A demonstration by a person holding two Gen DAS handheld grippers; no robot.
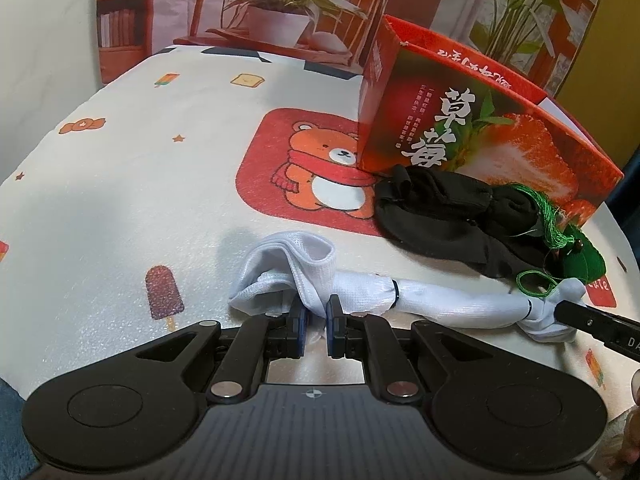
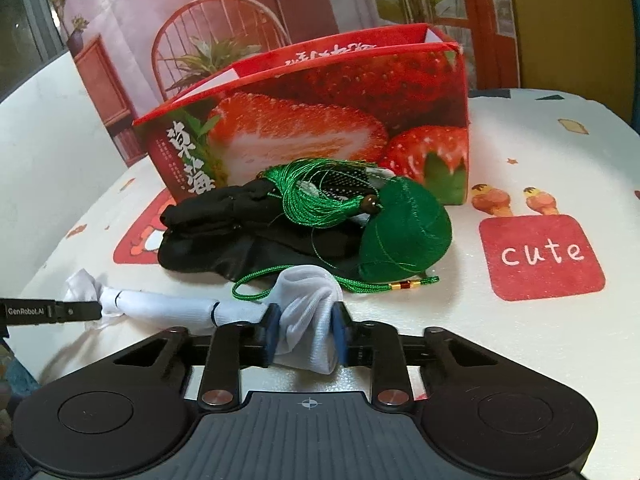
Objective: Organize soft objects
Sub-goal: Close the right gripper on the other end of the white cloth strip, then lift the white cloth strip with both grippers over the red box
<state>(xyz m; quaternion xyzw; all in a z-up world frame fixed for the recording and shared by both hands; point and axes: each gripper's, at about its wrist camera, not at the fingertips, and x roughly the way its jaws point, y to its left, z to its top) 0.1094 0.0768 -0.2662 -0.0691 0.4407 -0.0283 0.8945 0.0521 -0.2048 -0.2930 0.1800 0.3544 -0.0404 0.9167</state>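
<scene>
A long white sock with thin black rings lies stretched across the patterned cloth. My left gripper is shut on its wider cuff end, with fabric pinched between the blue pads. My right gripper is shut on the other bunched end of the white sock. One of the right gripper's fingers shows at the sock's far end in the left wrist view. Just behind the sock lie a crumpled black cloth and a green stuffed sachet with a green tassel and cord.
An open red strawberry box stands upright behind the black cloth, touching it. The cream tablecloth with bear and ice-cream prints spreads wide to the left. A printed backdrop stands behind the table.
</scene>
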